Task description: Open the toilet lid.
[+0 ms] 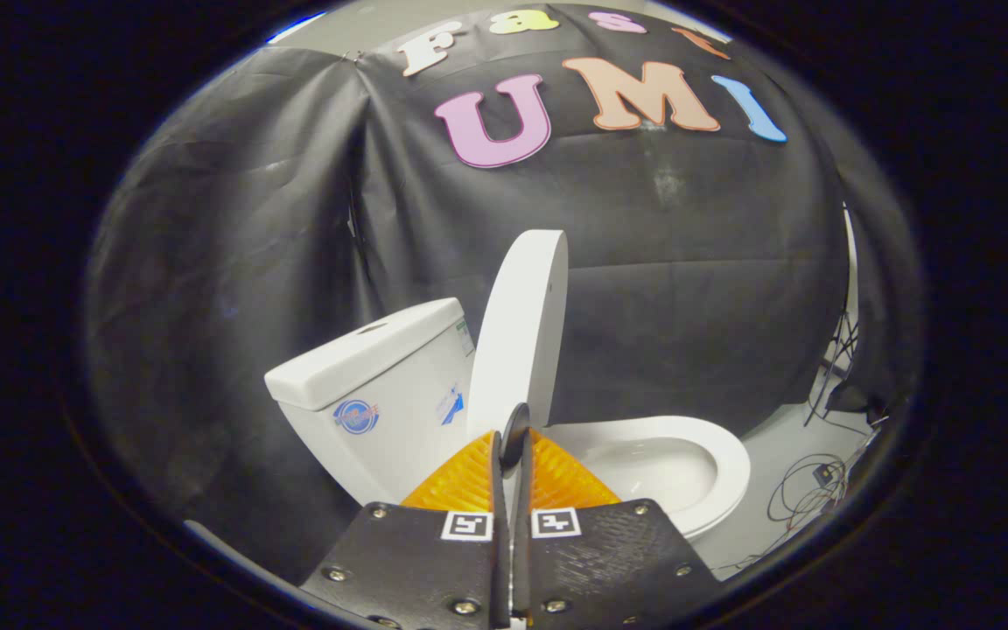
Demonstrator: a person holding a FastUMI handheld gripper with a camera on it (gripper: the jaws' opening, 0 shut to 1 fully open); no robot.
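We have the toilet lid (521, 337) raised nearly upright, just ahead of the gripper (511, 437) at twelve o'clock, with the tank (381, 385) at ten o'clock and the open seat (688, 464) at two o'clock. Our fingers stand almost together, with only a thin slit between them; whether they pinch the lid's edge we cannot tell. We judge the lifting nearly done: next, rest the lid against the tank and withdraw.
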